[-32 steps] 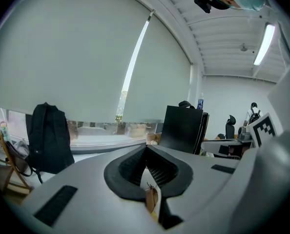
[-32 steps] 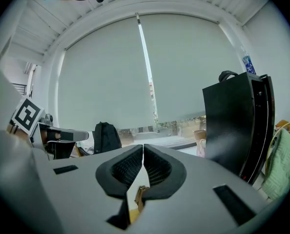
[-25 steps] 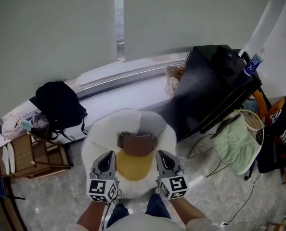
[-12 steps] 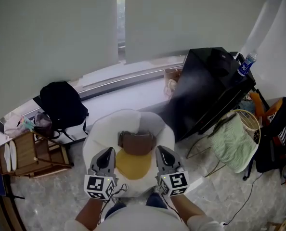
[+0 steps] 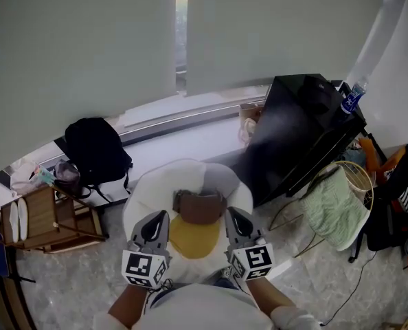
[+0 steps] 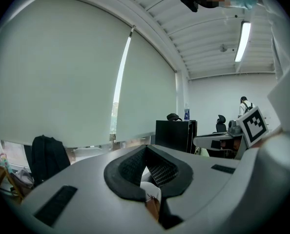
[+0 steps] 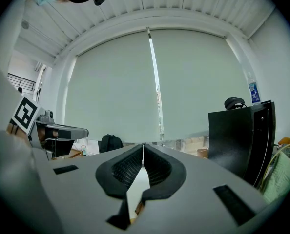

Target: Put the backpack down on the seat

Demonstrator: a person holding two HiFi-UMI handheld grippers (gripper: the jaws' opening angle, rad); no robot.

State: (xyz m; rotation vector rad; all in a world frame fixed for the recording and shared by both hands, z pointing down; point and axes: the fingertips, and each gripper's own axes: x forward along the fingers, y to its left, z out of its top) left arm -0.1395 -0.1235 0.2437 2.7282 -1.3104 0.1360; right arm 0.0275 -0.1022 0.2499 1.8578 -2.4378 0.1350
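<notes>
The black backpack [image 5: 97, 150] stands on the floor against the window ledge at the left, upright and untouched. It also shows small in the left gripper view [image 6: 45, 157] and the right gripper view [image 7: 111, 143]. The round white seat [image 5: 143, 192] is just in front of me, with a yellow cushion [image 5: 189, 236] and a brown cushion [image 5: 198, 206] on it. My left gripper [image 5: 160, 217] and right gripper [image 5: 229, 213] hover side by side over the seat's near edge. Both are shut and hold nothing, pointing about level at the window blinds.
A black cabinet [image 5: 300, 129] stands right of the seat, with a blue bottle [image 5: 352, 96] and a dark cap [image 5: 324, 88] on top. A green cloth over a basket [image 5: 331, 208] lies further right. A wooden rack [image 5: 46, 218] stands at the left.
Both grippers have risen a little, still shut and side by side. The backpack and seat have not moved.
</notes>
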